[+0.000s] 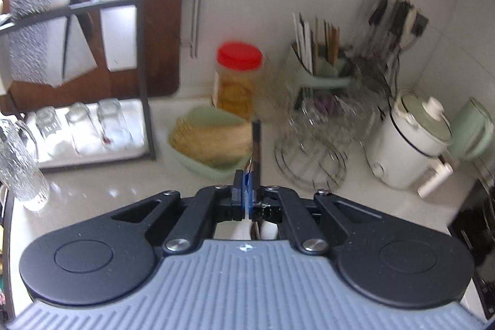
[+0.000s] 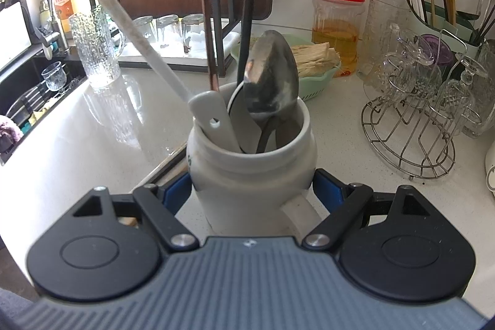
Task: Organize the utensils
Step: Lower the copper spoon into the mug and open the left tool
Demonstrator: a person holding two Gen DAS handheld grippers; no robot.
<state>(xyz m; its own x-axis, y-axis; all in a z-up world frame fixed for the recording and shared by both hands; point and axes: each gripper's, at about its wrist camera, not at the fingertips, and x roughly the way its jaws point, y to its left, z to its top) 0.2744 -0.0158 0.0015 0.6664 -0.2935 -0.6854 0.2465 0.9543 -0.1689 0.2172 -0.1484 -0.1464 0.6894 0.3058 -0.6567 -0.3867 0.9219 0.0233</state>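
In the right wrist view my right gripper [image 2: 252, 190] is shut on a white ceramic mug [image 2: 250, 169] standing on the pale counter. The mug holds a large metal spoon [image 2: 272, 79], a grey-white ladle handle [image 2: 213, 119], a long white utensil [image 2: 123, 20], a copper spoon [image 2: 208, 20] and a dark chopstick [image 2: 247, 20]. In the left wrist view my left gripper [image 1: 247, 190] is shut on a thin dark chopstick [image 1: 256, 144] that points up and forward. This view is blurred. A green utensil holder [image 1: 321, 70] with chopsticks stands at the back right.
A red-lidded jar [image 1: 238, 76], a green basket of sticks [image 1: 210, 141], a wire rack with glasses [image 2: 414, 119], a white pot [image 1: 411, 141], a black dish rack with tumblers [image 1: 83, 126], a glass pitcher [image 2: 96, 51] and a sink [image 2: 27, 95] at left.
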